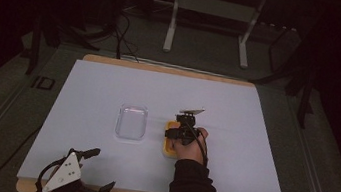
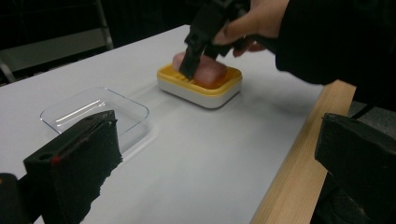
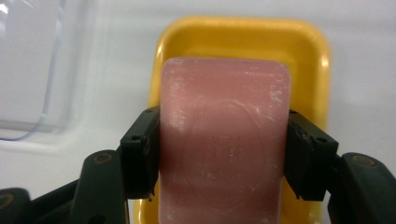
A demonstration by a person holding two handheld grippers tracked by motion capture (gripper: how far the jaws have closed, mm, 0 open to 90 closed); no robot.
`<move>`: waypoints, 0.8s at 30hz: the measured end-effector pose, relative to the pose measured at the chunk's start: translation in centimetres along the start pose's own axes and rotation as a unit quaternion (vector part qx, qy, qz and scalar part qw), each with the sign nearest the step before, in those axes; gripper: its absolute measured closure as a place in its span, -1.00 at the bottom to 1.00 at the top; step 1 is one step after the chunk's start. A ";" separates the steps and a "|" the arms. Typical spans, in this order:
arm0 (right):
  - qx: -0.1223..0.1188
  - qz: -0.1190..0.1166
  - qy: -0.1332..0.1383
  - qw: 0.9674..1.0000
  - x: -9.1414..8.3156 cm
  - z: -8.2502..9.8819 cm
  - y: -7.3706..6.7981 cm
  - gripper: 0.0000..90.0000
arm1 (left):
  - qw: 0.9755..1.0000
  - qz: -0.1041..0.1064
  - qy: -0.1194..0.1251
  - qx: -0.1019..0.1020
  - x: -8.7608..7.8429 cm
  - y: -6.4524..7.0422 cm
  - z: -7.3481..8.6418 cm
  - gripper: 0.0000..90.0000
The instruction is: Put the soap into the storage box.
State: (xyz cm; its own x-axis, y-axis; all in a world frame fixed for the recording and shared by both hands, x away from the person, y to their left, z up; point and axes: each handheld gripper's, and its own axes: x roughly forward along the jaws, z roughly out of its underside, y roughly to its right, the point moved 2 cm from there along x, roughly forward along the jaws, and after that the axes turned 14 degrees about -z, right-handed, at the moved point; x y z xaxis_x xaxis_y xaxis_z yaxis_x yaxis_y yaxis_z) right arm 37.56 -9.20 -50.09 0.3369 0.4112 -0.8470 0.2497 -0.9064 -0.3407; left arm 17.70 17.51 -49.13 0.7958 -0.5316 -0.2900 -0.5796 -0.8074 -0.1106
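- The pink soap bar (image 3: 224, 149), rounded, scuffed white, bore an embossed oval.
- The right gripper (image 3: 219, 154) clamped its long sides over the yellow soap dish (image 3: 243, 37), right of the clear lid (image 1: 132, 122).
- The left gripper (image 1: 92, 171) stood wide, empty, near-left.

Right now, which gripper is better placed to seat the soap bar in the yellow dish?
Right. The right gripper is clamped on the pink soap bar directly over the yellow soap dish; the left gripper sits open at the table's near edge.

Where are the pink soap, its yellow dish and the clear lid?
pink soap (image 3: 224, 154), right gripper view, top face.
yellow dish (image 2: 205, 86), left gripper view, near rim.
clear lid (image 1: 131, 122), high view, flat middle.
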 end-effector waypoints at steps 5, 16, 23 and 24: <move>0.009 0.010 0.006 1.000 0.9 0.3 0.3 -0.17 | 1.000 0.001 0.001 0.000 0.0 0.0 0.0 -0.99; 0.012 0.001 -0.001 1.000 1.1 0.3 0.6 -0.18 | 1.000 0.003 0.000 0.000 0.0 0.1 0.0 -0.99; -0.019 0.002 0.008 1.000 0.0 -0.3 -0.1 -0.31 | 1.000 0.003 -0.001 0.001 0.0 0.1 0.0 -0.99; -0.026 0.007 0.012 1.000 -0.4 -0.5 -0.2 -0.32 | 1.000 0.003 -0.001 0.001 0.0 0.1 0.0 -0.99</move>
State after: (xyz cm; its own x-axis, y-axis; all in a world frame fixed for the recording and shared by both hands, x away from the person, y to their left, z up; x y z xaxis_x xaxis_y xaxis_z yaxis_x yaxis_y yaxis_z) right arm 37.87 -9.12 -49.49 0.3615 0.4013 -0.8416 0.2923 -0.9059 -0.3064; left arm 17.68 17.45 -49.15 0.7918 -0.5362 -0.2923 -0.5851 -0.8033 -0.1112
